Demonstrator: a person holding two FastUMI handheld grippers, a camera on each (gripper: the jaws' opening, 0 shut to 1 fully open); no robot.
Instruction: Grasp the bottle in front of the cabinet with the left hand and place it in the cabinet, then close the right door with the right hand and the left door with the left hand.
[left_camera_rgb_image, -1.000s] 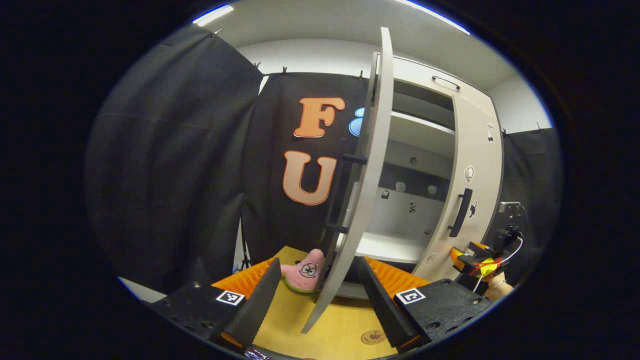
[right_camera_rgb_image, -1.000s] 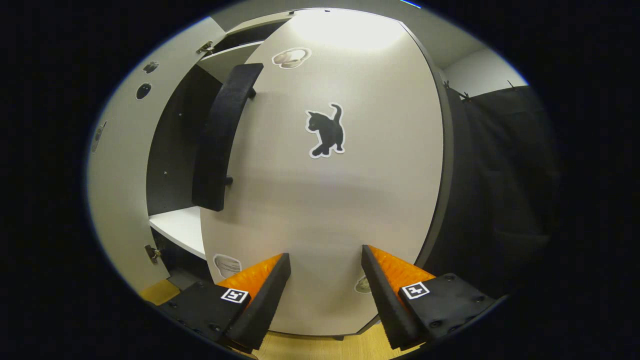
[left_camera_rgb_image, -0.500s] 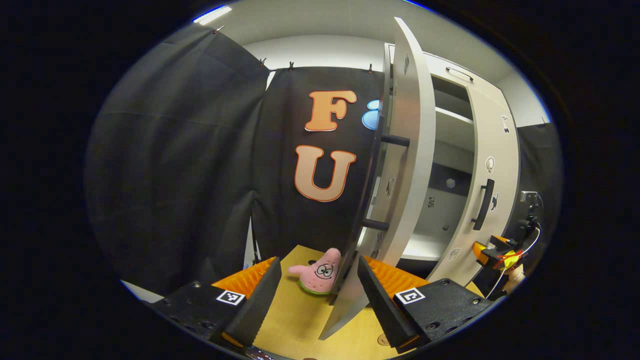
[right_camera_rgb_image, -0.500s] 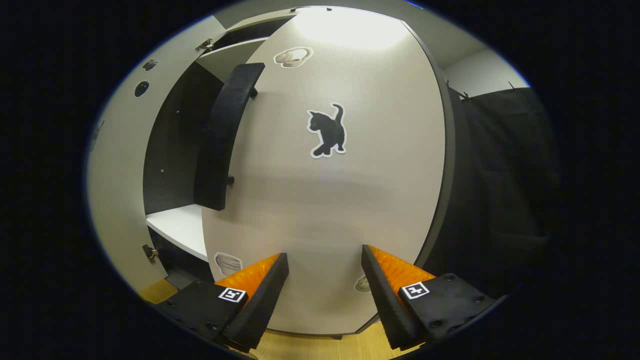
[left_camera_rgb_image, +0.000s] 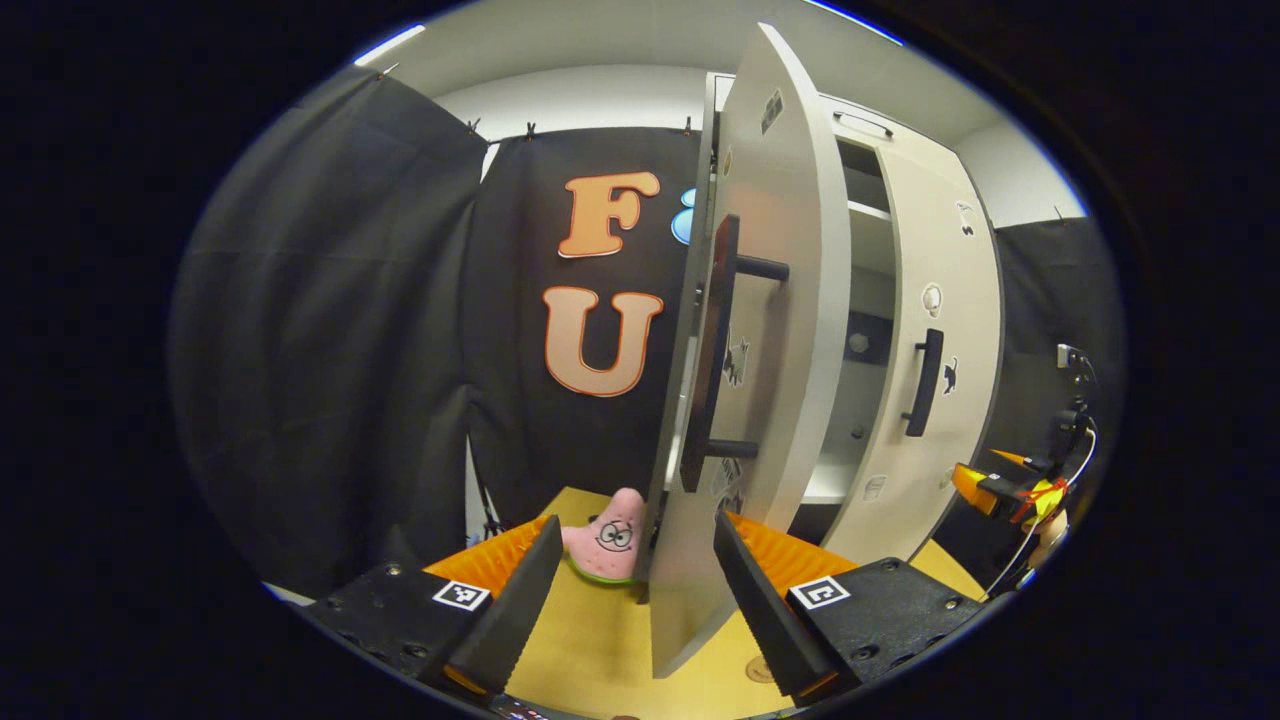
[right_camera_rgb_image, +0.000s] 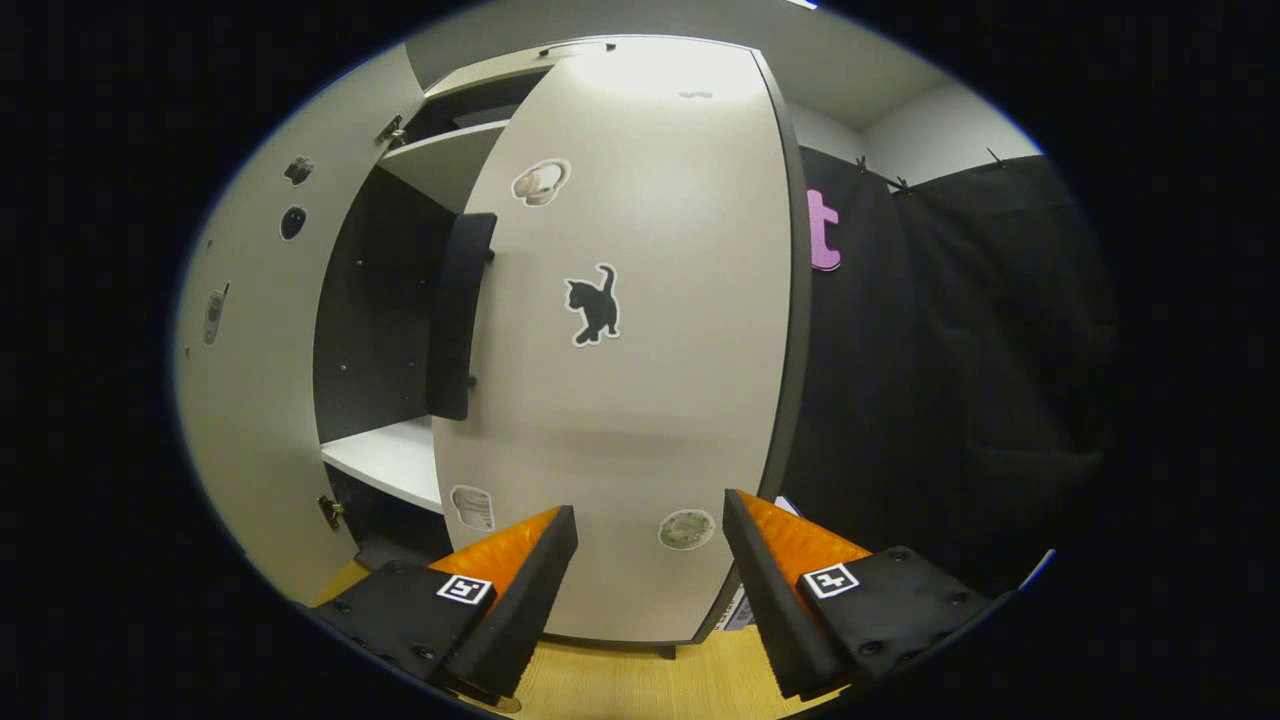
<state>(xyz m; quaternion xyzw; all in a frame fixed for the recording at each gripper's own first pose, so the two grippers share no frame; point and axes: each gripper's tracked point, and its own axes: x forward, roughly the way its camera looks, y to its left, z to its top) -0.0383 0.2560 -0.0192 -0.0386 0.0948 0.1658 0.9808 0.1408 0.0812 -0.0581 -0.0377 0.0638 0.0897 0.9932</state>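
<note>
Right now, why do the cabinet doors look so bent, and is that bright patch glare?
In the right gripper view the fisheye lens bows the right door, and ceiling light glares at its top. In the left gripper view the left door curves likewise; both views look sharp.

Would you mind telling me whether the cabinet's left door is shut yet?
Not yet: the left door stands ajar, swung well out from the cabinet, with a shelf showing behind it.

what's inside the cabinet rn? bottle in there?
Through the gap between the left door and right door: white shelf, upper shelf, dark back panel. No bottle visible; doors cover the rest.
</note>
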